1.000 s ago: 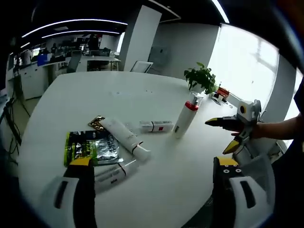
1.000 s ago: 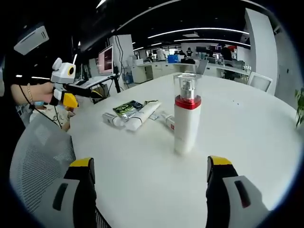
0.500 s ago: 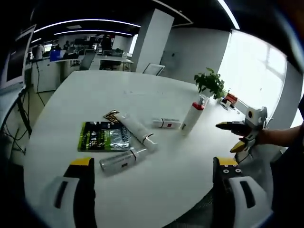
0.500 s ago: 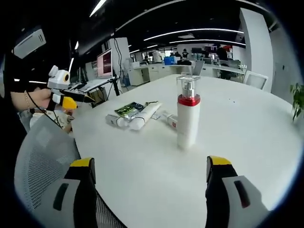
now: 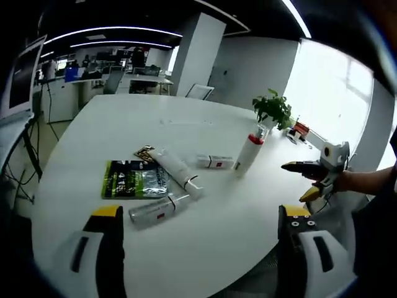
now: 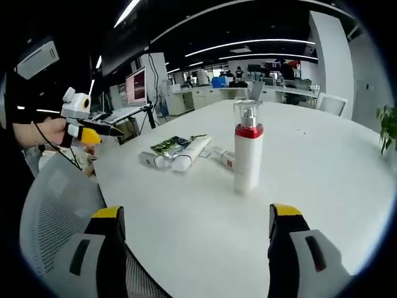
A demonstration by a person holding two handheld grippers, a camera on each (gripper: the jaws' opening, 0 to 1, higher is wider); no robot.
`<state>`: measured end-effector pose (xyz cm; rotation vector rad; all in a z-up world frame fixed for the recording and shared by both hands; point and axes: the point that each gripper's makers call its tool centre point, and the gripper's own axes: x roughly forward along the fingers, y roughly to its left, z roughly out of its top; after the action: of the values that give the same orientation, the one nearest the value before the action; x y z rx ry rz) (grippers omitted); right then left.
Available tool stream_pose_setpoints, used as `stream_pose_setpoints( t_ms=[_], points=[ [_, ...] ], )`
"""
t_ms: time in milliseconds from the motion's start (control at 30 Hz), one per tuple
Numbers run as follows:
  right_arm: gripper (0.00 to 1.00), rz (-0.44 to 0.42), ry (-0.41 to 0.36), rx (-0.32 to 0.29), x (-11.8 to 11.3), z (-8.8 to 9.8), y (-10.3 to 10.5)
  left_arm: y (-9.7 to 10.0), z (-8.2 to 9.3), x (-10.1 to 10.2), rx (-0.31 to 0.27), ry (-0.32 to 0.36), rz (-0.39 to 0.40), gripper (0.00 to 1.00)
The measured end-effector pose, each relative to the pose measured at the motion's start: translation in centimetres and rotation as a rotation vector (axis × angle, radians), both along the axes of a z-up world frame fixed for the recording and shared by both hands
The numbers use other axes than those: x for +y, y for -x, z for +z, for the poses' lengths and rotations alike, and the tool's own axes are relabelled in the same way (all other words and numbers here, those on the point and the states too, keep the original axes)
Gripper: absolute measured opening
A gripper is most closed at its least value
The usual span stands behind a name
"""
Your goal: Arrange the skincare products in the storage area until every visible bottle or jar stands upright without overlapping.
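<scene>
Big white round bench (image 5: 205,248) carries everything. Green sachet (image 5: 133,180) lies flat at nine o'clock in the left gripper view, a long white tube (image 5: 175,171) across its edge. Pump bottle (image 6: 247,155) stands upright, centre. Left tool (image 5: 201,248) spread, holding nothing; right tool (image 6: 195,248) spread too, off the bench edge.

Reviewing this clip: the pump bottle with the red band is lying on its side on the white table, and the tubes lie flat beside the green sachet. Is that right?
Not quite. The pump bottle with the red band stands upright on the white table, as the right gripper view shows plainly. The rest holds: the tubes lie flat beside the green sachet.
</scene>
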<state>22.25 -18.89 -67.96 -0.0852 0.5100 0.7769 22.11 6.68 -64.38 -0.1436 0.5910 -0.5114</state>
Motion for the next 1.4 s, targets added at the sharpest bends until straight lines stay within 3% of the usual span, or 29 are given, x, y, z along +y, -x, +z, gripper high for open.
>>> stream_pose_setpoints(
  t_ms=[333,600,1000,1400],
  points=[
    [0.95,0.031,0.03,0.006,-0.1,-0.4,0.0,-0.7,-0.5,-0.9,0.052,-0.02,-0.048,0.97],
    [0.95,0.007,0.013,0.014,-0.4,-0.8,-0.6,-4.4,-0.4,-0.1,0.124,-0.007,0.034,0.97],
    [0.94,-0.027,0.012,0.045,-1.4,-1.9,-1.0,-7.3,-1.2,-1.9,0.2,-0.095,-0.066,0.97],
    [0.93,-0.058,0.011,0.062,-1.9,-2.4,-1.7,-10.8,-3.2,-3.5,0.274,-0.107,-0.01,0.98]
  ],
)
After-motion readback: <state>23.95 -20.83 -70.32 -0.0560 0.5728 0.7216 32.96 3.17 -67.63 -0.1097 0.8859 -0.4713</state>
